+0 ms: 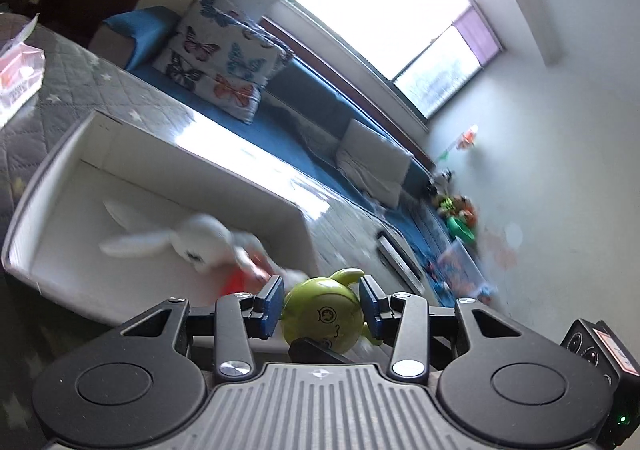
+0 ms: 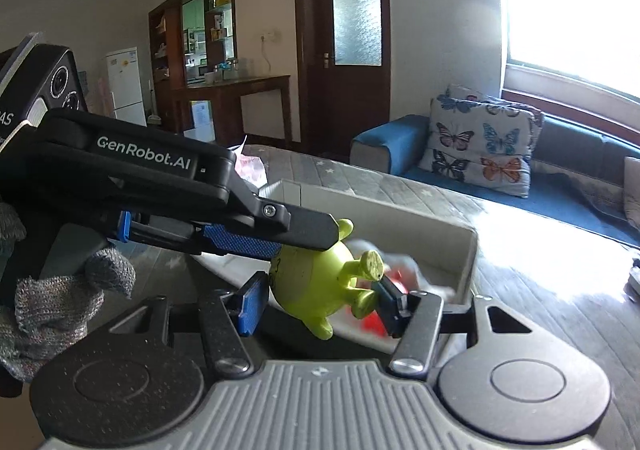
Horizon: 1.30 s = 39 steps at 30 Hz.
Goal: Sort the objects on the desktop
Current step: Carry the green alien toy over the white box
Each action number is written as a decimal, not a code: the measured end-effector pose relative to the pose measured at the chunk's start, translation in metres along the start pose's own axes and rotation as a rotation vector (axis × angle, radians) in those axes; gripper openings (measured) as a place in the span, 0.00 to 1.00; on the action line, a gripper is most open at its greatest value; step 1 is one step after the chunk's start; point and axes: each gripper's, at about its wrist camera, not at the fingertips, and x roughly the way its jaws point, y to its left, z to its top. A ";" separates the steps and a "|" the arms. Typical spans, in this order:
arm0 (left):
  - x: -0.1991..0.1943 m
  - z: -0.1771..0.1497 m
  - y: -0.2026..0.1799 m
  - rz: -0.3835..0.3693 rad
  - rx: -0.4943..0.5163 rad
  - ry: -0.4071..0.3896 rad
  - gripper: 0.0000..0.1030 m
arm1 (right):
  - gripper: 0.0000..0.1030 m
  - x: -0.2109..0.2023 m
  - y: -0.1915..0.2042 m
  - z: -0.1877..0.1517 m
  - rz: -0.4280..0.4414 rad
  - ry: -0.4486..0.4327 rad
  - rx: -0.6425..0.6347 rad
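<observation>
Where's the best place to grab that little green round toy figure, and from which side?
Grip the green toy across its round body, one pad on each flank, coming in from the side. The body is the widest, smoothest part; the thin stubby limbs and top nubs look likely to slip or twist. The left claw already brackets the body this way, while the right claw has one pad by a limb.

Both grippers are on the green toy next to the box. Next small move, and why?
Probably carry the green toy over the white box wall, then release. Left gripper and right gripper both clamp it, and the plush rabbit already lies inside, so the box looks like the sorting target.
</observation>
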 end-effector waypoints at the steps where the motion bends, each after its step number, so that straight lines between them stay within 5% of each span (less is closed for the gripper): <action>1: 0.004 0.006 0.006 0.010 -0.011 -0.001 0.43 | 0.54 0.009 -0.002 0.005 0.012 0.009 0.004; 16: 0.063 0.033 0.080 0.080 -0.176 0.106 0.42 | 0.54 0.106 -0.030 0.008 0.080 0.196 0.045; 23: 0.075 0.027 0.091 0.120 -0.185 0.152 0.41 | 0.53 0.117 -0.022 0.005 0.052 0.229 0.001; 39: 0.064 0.026 0.075 0.151 -0.135 0.114 0.41 | 0.53 0.103 -0.015 0.010 0.035 0.181 -0.026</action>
